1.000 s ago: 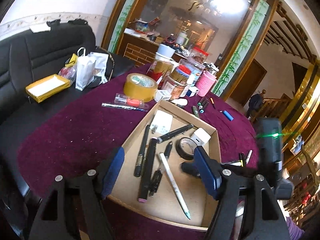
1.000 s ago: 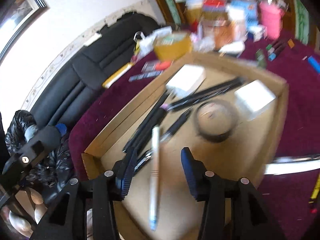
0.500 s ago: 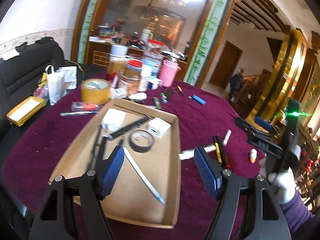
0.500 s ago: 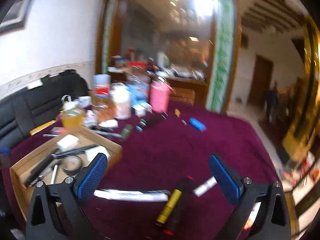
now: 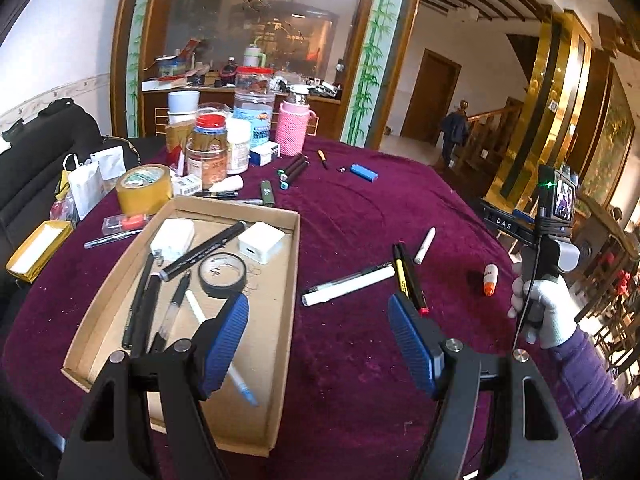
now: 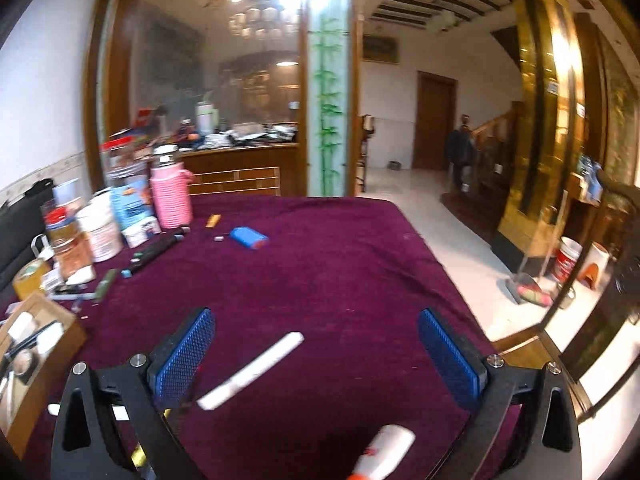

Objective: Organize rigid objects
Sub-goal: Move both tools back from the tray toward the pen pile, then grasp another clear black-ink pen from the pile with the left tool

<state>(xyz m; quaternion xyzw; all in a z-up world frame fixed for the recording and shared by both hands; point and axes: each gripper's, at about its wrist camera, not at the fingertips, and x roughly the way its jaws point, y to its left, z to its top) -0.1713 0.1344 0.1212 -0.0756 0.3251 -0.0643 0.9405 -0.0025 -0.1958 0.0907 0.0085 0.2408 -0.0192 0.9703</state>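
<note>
A shallow cardboard tray [image 5: 288,280] on the purple cloth holds several pens, a black tape roll [image 5: 222,274] and two white chargers. My left gripper [image 5: 316,320] hovers open and empty over the tray's right wall. Just beyond it lie a white marker [image 5: 348,283], a yellow-black pen [image 5: 401,270] and a white stick [image 5: 425,239]. My right gripper [image 6: 316,328] is wide open low over the cloth. The white stick [image 6: 252,372] lies on the cloth between its fingers, untouched. A small white-and-orange bottle [image 6: 384,456] lies close below it. A gloved hand [image 5: 546,312] holds the right gripper's handle.
Jars, a pink knitted bottle [image 5: 294,130], a brown tape roll [image 5: 144,188] and small boxes crowd the table's far left. A blue lighter [image 6: 248,237] and dark markers [image 6: 156,254] lie mid-table. The table edge [image 6: 460,280] drops to tiled floor on the right. A black sofa [image 5: 36,168] stands left.
My right gripper left the tray and swung right over the cloth, its jaws spreading wide. My left gripper swung right from above the tray toward the loose pens.
</note>
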